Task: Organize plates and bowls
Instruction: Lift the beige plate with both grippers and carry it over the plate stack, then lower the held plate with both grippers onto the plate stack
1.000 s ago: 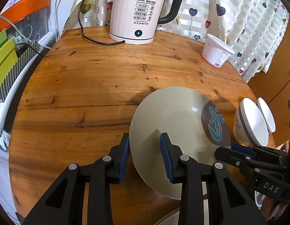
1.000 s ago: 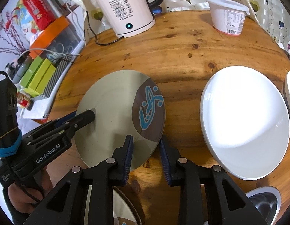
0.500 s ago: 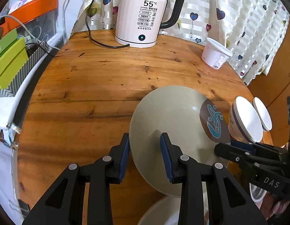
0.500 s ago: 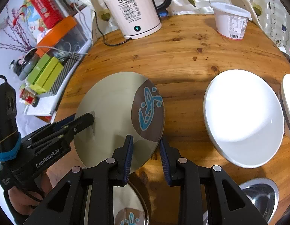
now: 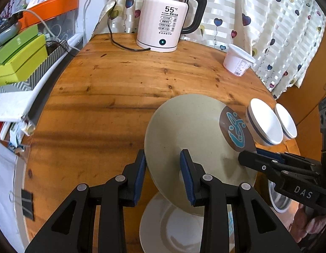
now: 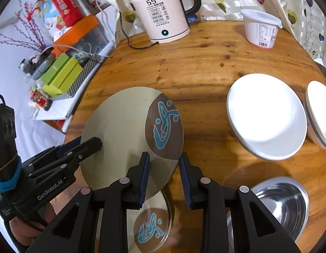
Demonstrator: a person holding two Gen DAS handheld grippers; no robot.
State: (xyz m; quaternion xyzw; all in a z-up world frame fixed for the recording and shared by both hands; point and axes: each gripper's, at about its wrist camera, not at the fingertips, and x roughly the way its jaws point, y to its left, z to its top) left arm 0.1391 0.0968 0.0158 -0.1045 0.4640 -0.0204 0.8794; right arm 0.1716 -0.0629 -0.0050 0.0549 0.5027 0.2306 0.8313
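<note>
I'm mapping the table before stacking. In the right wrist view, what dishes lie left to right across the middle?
Beige plate with the blue pattern, held off the table at its edges by both grippers → white plate → white bowl with a dark band, cut off by the picture's edge.

Your left gripper (image 5: 163,176): black plastic frame with triangular cutouts, silver screws at the joints, blue ribbed pads (image 5: 139,175) on the finger faces. White "GenRobot.AI" lettering on its side at 8 o'clock in the right wrist view, blue band and thin black cable on the handle behind it. Your right gripper (image 6: 164,175): same black build, same screws, blue pads; white "DAS" lettering at 4 o'clock in the left wrist view.
</note>
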